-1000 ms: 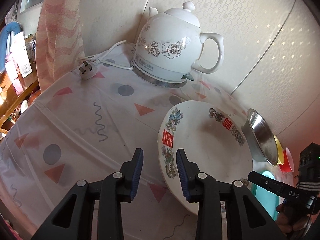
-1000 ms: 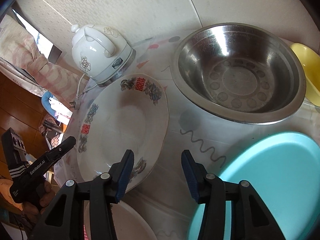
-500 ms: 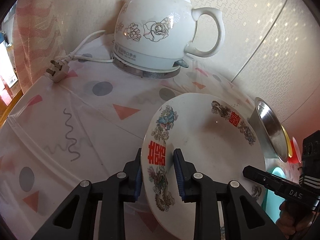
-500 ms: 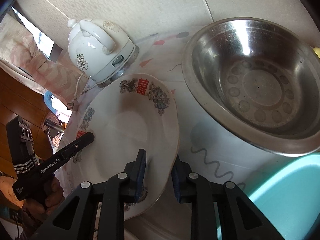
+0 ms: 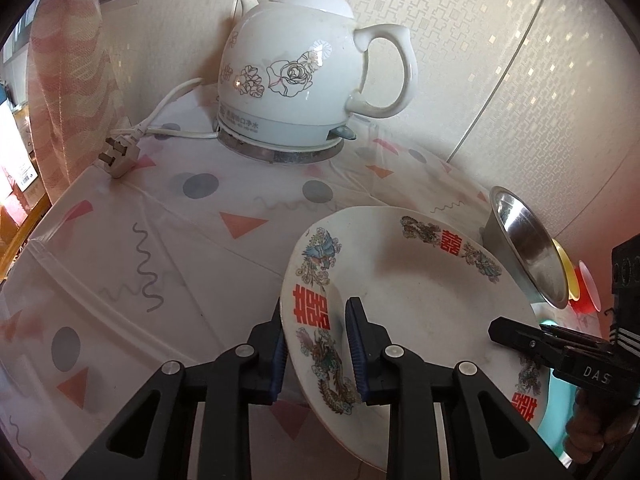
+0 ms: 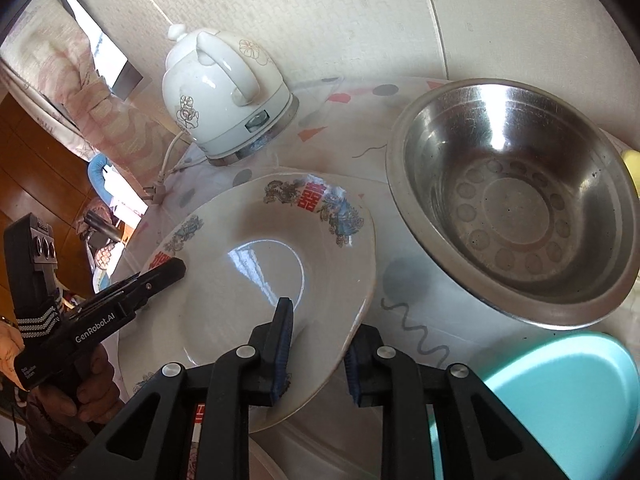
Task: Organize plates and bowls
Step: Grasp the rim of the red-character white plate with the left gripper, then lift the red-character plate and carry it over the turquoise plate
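Observation:
A white plate (image 5: 412, 292) with red characters and dragon prints is held between both grippers, tilted above the tablecloth. My left gripper (image 5: 316, 312) is shut on its left rim, one pad under and one pad on top. In the right wrist view my right gripper (image 6: 322, 320) is shut on the opposite rim of the plate (image 6: 240, 280). Each view shows the other gripper: the right gripper (image 5: 504, 328) and the left gripper (image 6: 172, 268). A steel bowl (image 6: 512, 208) stands just right of the plate.
A white kettle (image 5: 296, 80) with its cord and plug (image 5: 118, 156) stands at the back by the wall. A teal plate (image 6: 560, 400) lies at the front right. Yellow (image 5: 566, 268) and red (image 5: 588, 288) bowls sit behind the steel bowl (image 5: 528, 256). Another white plate (image 6: 280, 452) lies beneath.
Both grippers went from open to shut on the plate's rims. The left one slid right onto the rim, and the plate now sits tilted and raised.

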